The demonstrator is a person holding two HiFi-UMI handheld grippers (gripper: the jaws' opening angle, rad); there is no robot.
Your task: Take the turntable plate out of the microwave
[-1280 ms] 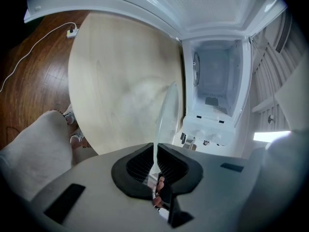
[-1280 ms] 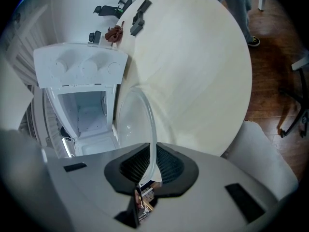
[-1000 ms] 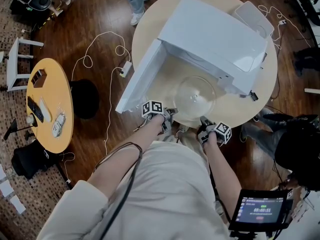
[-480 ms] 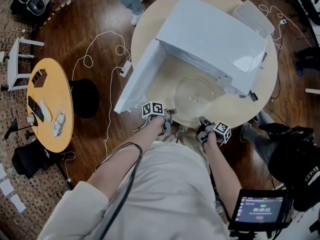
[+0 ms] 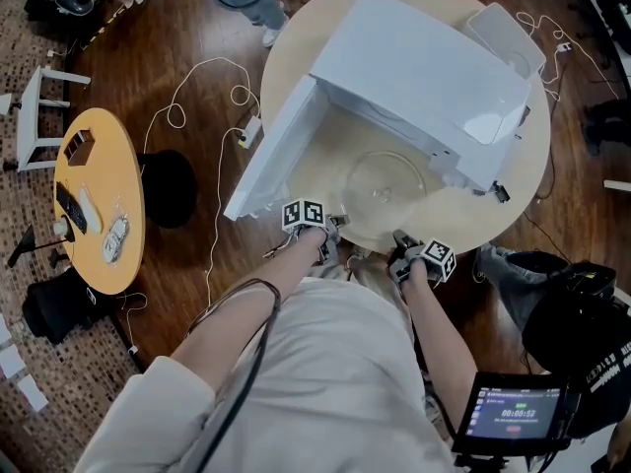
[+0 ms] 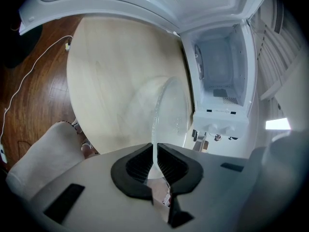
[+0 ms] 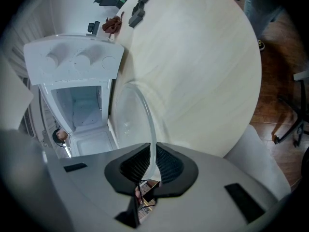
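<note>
The left tongs [image 6: 155, 151] are closed on the thin rim of the clear round glass turntable plate [image 6: 166, 110]; the black ribbed pads press on the glass from both sides. The right tongs [image 7: 153, 156] are clamped in the same way on another part of the same rim.

In the head view, the left tongs [image 5: 330, 227] hold the plate [image 5: 385, 185] at its near left edge and the right tongs [image 5: 402, 244] hold it at its near right edge. The plate is outside the white microwave [image 5: 414, 67], just in front of the open cavity and over the round pale wooden desk [image 5: 473, 220]. I cannot tell if it touches the desk.

The microwave stands on the desk, and its door [image 5: 268, 161] is swung fully open to the left. Both gripper views look past the plate into the lit white cavity [image 6: 219, 66].

Beyond the desk is a dark wooden floor [image 5: 197, 28], where a white cable [image 5: 202, 92] lies in loops. A small yellow round table [image 5: 99, 205] with a few small things on it stands well apart, at the left.
</note>
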